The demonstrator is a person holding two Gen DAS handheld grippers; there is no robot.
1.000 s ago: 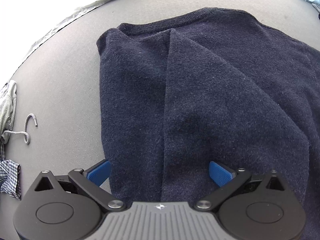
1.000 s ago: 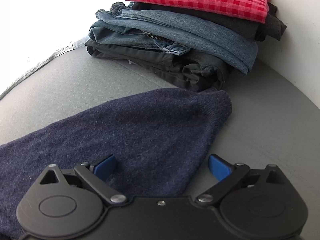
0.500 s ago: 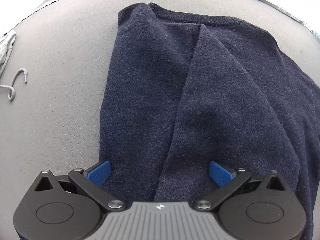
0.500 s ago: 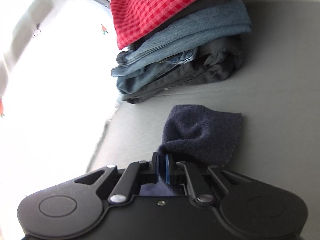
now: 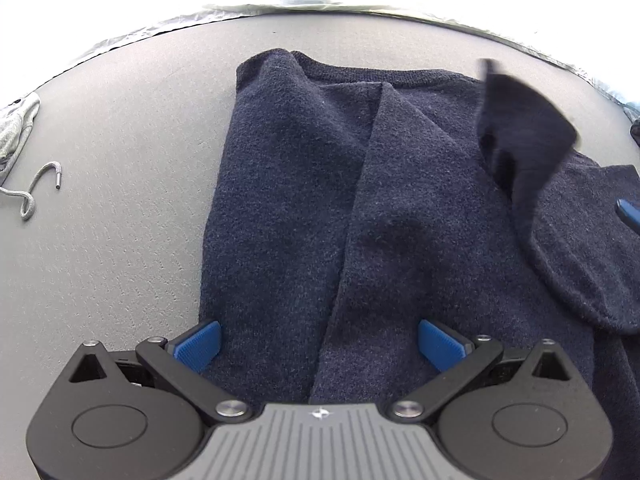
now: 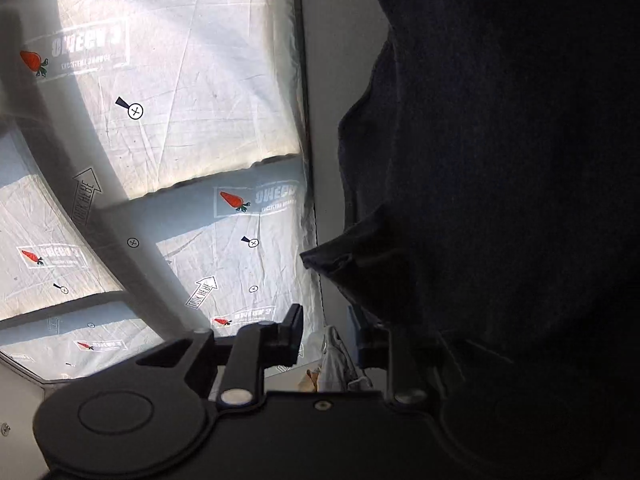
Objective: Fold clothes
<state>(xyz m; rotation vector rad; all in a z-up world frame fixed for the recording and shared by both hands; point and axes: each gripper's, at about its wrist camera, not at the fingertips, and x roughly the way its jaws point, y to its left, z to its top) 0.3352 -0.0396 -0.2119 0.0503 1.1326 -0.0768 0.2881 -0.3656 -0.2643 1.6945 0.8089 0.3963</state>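
Observation:
A navy knit sweater (image 5: pixel 320 184) lies on the grey table (image 5: pixel 120 160), its left side folded in, collar at the far end. My left gripper (image 5: pixel 318 344) is open and hovers low over the sweater's near hem, one blue finger (image 5: pixel 200 340) at the left edge. The sweater's right sleeve (image 5: pixel 520 136) is in the air, swinging over the body. My right gripper (image 6: pixel 328 336) is tilted on its side with its jaws parted. Dark sweater cloth (image 6: pixel 500 200) hangs against its right finger and fills that view. I cannot see whether it still grips the cloth.
A grey drawstring (image 5: pixel 36 192) and a grey garment (image 5: pixel 16 128) lie at the table's left edge. White printed plastic sheeting (image 6: pixel 180 100) covers the surface beyond the table's far edge in the right wrist view.
The right gripper, shut on the sleeve half a second ago, has swung the sleeve up and over the sweater and rolled sideways; its jaws now stand parted. The left gripper drew back slightly.

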